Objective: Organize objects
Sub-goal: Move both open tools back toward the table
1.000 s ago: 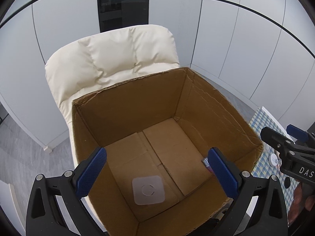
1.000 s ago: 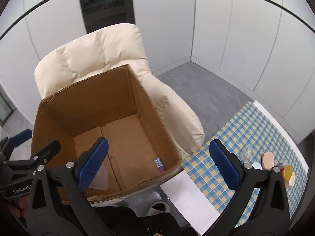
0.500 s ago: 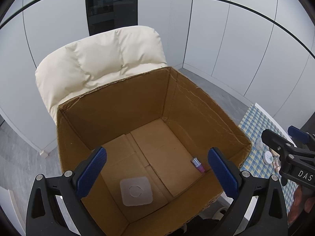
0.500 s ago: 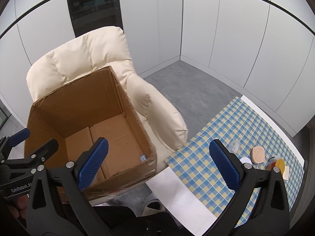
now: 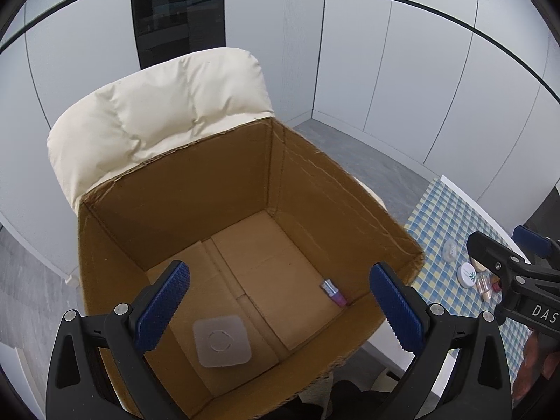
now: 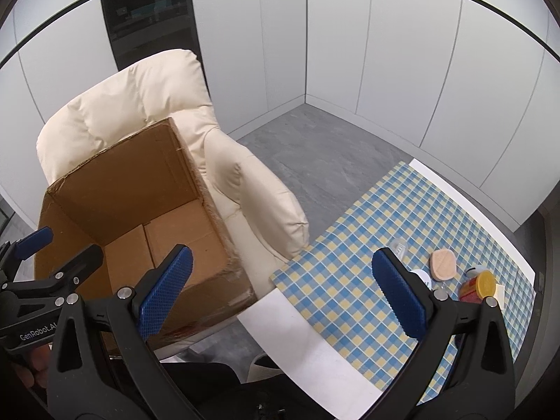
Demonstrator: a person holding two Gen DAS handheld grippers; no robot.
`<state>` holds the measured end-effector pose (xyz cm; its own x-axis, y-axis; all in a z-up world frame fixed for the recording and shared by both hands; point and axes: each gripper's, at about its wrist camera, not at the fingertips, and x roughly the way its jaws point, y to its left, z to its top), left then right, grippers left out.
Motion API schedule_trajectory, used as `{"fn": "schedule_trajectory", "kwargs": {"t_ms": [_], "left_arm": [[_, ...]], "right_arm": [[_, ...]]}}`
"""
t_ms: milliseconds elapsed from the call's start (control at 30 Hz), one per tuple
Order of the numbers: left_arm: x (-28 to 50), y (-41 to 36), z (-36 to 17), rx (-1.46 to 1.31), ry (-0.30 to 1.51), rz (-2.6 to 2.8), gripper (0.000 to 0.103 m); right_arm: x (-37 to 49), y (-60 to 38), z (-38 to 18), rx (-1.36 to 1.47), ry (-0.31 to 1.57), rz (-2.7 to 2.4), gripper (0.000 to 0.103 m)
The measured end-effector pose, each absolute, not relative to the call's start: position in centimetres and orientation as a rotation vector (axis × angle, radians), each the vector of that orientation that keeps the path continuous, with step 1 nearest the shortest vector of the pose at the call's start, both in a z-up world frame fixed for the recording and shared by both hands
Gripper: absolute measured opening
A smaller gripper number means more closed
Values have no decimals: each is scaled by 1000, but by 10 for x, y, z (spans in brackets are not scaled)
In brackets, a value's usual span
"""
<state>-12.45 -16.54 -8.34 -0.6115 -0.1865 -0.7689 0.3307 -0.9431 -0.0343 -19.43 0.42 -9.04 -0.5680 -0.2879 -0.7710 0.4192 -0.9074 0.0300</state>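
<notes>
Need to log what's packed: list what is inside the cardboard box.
Inside the cardboard box lie a square translucent lid and a small purple tube on the floor. The left gripper hides parts of the near corners.

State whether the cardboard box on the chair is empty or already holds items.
Not empty. The cardboard box holds a translucent square lid and a small purple tube, both lying on its floor.

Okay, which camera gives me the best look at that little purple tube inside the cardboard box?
The left wrist view. It looks straight down into the cardboard box, so the purple tube shows whole, lying on the box floor by the right-hand wall. In the right wrist view the box's near wall hides that corner, so the tube is not visible there.
</notes>
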Motion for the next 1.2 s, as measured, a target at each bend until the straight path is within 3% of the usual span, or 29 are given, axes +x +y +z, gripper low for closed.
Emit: {"fn": "schedule_trajectory", "kwargs": {"t_ms": [1200], "left_arm": [[-159,-52,-88,1310,122,-2739,102]], "right_arm": [[-199,123,-92,1253,138,-2623,103]]}}
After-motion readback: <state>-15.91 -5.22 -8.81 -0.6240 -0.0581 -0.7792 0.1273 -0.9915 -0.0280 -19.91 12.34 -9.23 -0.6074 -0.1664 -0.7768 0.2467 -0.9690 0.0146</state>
